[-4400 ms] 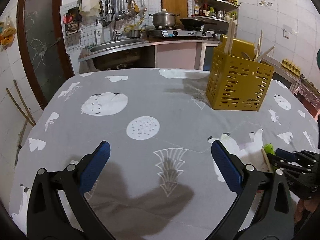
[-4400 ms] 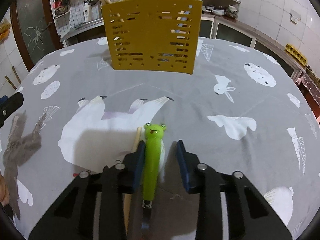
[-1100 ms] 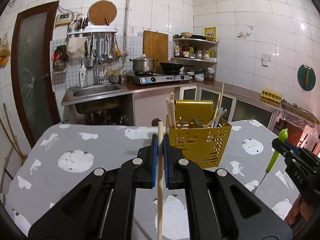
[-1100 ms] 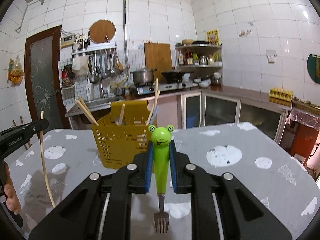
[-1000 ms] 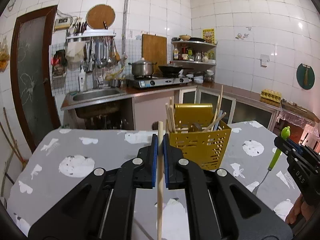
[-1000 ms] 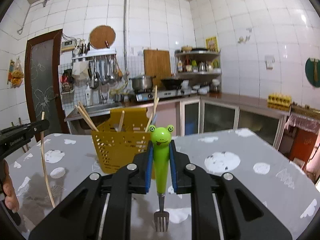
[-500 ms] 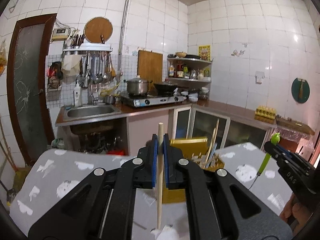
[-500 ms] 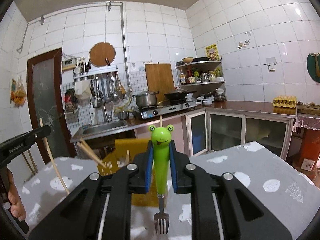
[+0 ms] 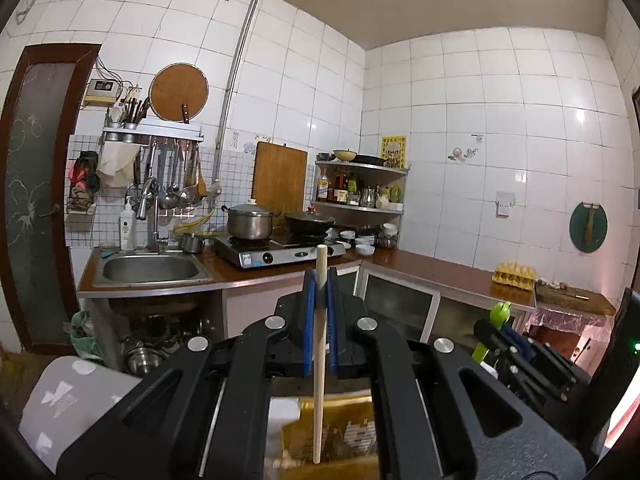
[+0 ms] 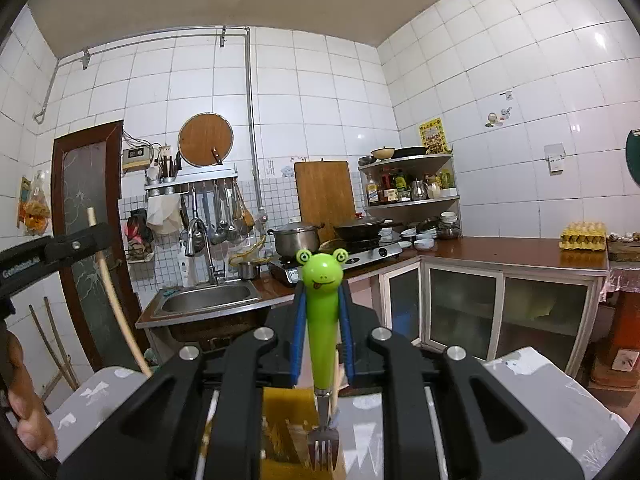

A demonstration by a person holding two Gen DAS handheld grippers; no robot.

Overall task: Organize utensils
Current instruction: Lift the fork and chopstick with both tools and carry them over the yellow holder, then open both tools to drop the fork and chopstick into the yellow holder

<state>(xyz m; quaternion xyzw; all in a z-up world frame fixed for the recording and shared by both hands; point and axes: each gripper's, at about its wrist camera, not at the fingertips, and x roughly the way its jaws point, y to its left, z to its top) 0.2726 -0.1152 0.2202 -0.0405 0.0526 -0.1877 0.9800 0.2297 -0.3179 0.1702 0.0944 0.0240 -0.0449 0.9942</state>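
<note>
My left gripper is shut on a pale wooden chopstick that hangs upright with its lower tip over the yellow slotted utensil basket. My right gripper is shut on a fork with a green frog handle; its tines point down just above the same basket. In the left wrist view the right gripper with the frog handle shows at the right. In the right wrist view the left gripper's finger with the chopstick shows at the left.
The basket stands on a table with a grey patterned cloth. Behind is a kitchen counter with a sink, a stove with a pot and a pan, hanging ladles, a corner shelf and an egg tray.
Both grippers picked their utensils up from the table and have risen high and moved in over the basket, which dropped to the bottom of both views. Grips are unchanged.
</note>
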